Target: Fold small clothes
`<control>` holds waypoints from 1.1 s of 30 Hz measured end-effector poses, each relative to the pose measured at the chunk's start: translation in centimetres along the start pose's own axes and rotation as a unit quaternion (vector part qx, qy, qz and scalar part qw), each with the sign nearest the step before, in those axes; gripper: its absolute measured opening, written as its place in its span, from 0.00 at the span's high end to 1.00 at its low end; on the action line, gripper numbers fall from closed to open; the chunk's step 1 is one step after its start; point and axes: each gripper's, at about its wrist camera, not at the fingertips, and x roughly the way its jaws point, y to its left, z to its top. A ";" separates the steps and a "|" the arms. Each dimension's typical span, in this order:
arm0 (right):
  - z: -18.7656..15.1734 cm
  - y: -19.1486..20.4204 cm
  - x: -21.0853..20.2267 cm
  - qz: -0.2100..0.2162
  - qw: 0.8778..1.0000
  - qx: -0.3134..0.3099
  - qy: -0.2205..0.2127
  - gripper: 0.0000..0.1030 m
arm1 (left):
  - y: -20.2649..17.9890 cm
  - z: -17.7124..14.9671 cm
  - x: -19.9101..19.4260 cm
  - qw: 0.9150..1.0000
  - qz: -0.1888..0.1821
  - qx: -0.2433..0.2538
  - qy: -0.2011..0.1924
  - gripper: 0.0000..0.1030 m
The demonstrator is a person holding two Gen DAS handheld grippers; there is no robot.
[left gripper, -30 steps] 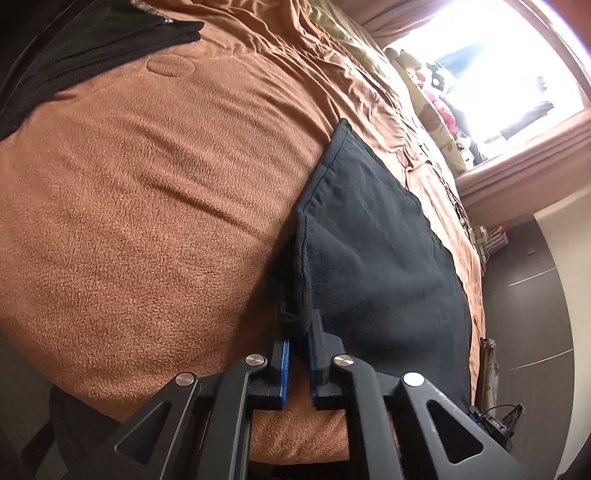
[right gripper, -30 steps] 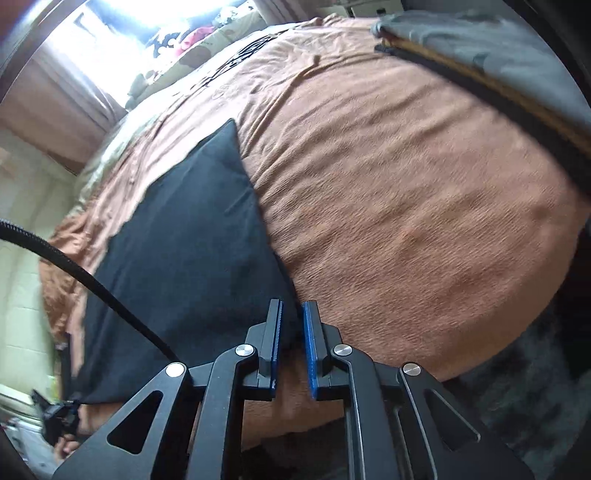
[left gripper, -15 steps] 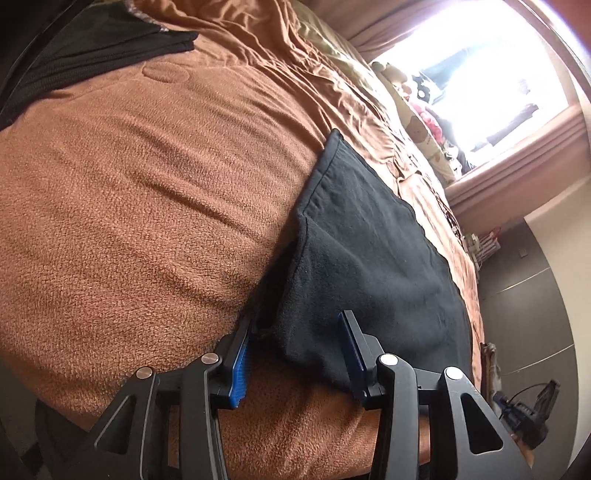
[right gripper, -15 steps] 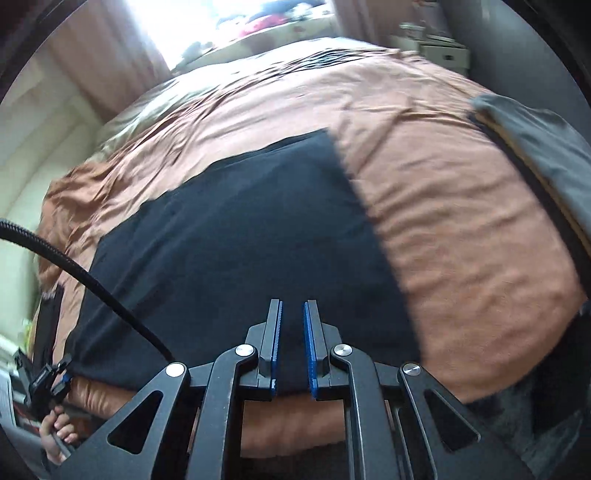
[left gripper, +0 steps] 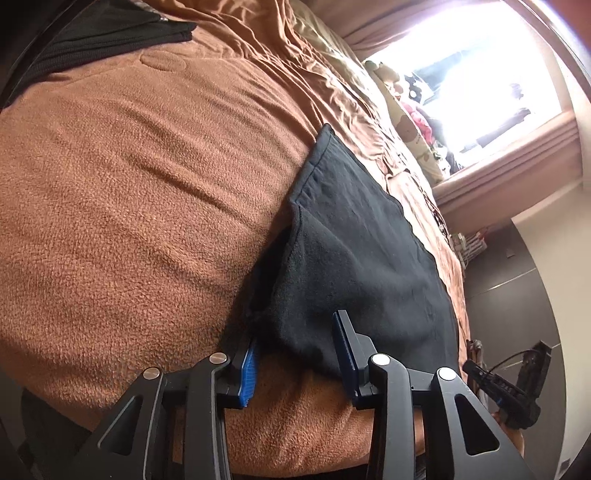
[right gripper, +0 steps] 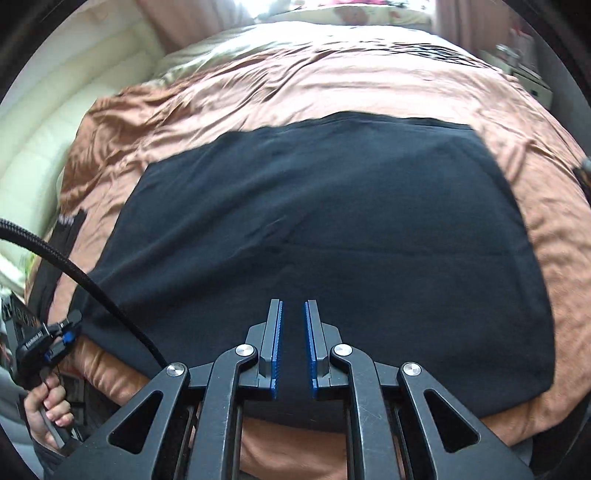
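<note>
A black garment (left gripper: 362,258) lies flat on the brown bed blanket (left gripper: 140,206), with its near corner folded over and slightly lifted. My left gripper (left gripper: 295,343) is open, its jaws on either side of that near corner, not holding it. In the right wrist view the same black garment (right gripper: 325,229) spreads wide across the blanket (right gripper: 295,88). My right gripper (right gripper: 293,325) hovers over the garment's near edge with its jaws close together and a narrow gap; nothing is between them.
Another dark garment (left gripper: 96,33) lies at the far left of the bed. Pillows and soft toys (left gripper: 402,110) sit by the bright window. The left hand-held gripper (right gripper: 44,343) shows at the left bed edge. A cable (right gripper: 74,273) crosses the lower left.
My left gripper opened and let go of the garment's corner. My right gripper swung from the garment's side corner to above the middle of its near edge.
</note>
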 end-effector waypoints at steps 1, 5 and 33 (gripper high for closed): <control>0.0 0.5 0.6 -0.003 1.000 -0.010 0.005 0.92 | 0.0 0.0 0.0 1.000 0.000 0.002 0.001 0.63; 0.0 2.3 3.0 -0.009 0.998 -0.045 0.033 0.92 | 0.4 0.0 0.2 1.000 0.005 -0.011 0.002 0.79; 9.7 2.7 13.0 -0.047 0.996 -0.060 0.049 0.92 | 0.8 0.4 0.9 0.996 0.026 -0.080 0.004 0.87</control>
